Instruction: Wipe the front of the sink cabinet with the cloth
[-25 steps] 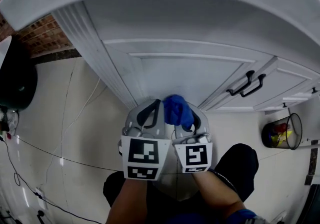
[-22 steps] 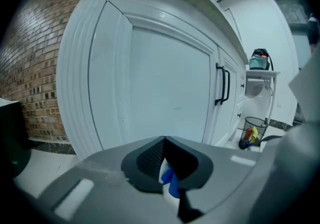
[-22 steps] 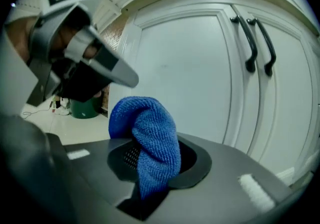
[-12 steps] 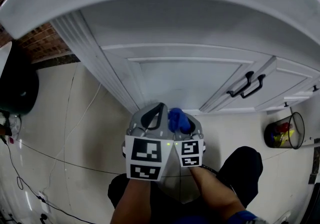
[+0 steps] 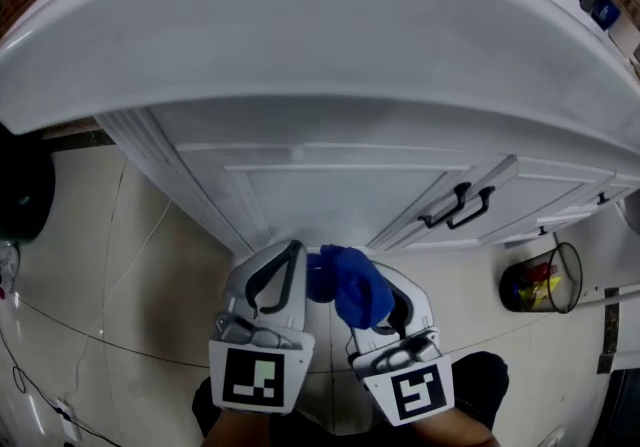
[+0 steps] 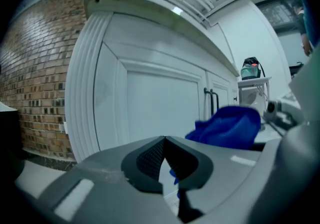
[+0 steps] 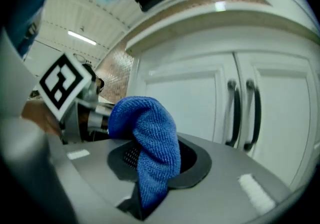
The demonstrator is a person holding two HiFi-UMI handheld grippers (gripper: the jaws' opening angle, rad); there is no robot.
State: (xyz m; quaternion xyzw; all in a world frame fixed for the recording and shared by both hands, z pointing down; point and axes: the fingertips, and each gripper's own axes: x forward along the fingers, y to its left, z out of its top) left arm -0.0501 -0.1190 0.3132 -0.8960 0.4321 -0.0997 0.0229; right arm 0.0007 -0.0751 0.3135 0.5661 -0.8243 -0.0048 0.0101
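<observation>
the right gripper is clamped on a blue microfibre cloth. only a narrow fold is pinched between the jaws, and the rest is heaped loosely up and over the upper jaw. close on its left, the left gripper is held with its jaws together at the tips, and nothing is gripped between them.

straight ahead of both tools the white panelled cabinet door is faced, low down near its bottom edge. the cloth appears to sit just short of the panel; contact cannot be confirmed from any view. to the right of the right gripper a pair of dark bar handles is mounted where two doors meet. to the left of the left gripper the fluted corner post is seen, and the sink basin overhangs everything from above.

several risks are judged from here. because so little cloth is pinched, it could be dragged out of the jaws once it is pressed and pulled across the paint. because the bulk is piled on top and not in front, the bare jaw tips could be brought against the door first, and the finish scratched. on a sweep to the right, the loose fold could be snagged on the handles. with the two tools so close together, they could be knocked against each other during a stroke.
</observation>
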